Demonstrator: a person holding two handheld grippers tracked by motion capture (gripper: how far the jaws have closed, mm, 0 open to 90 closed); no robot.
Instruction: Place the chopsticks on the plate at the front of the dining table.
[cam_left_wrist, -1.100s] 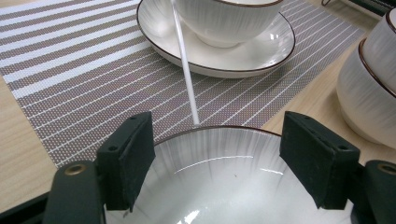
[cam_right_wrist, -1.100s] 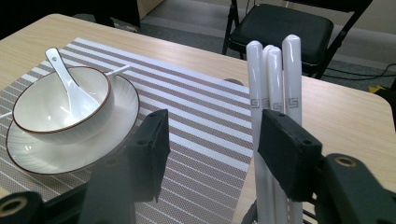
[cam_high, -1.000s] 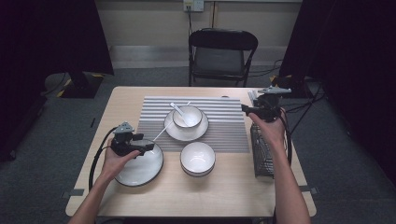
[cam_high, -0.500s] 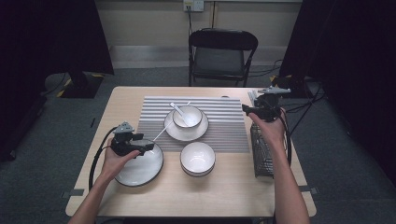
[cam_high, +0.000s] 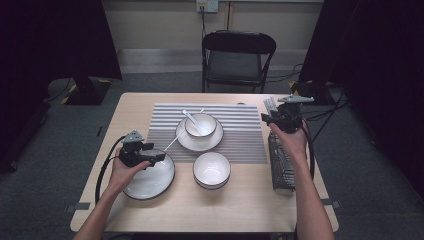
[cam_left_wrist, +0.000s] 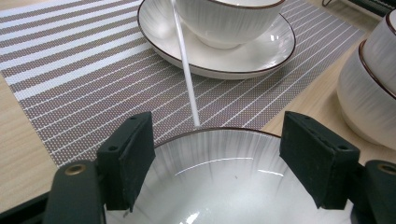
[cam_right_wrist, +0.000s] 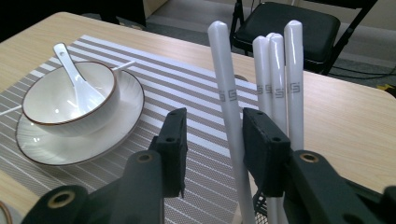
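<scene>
Narrowed since the earlier frame: right gripper (cam_right_wrist: 212, 149), jaws just closing around one white chopstick (cam_right_wrist: 229, 102) (upright in wire rack (cam_high: 281, 165), pads not visibly pressing). Left gripper (cam_left_wrist: 217, 154): unmoved, wide apart over plate (cam_left_wrist: 219, 186), empty.

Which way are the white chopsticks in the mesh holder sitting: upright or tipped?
Upright. In the right gripper view the white chopsticks rise near-vertical from the mesh holder; one leans slightly, standing between the right gripper jaws.
</scene>
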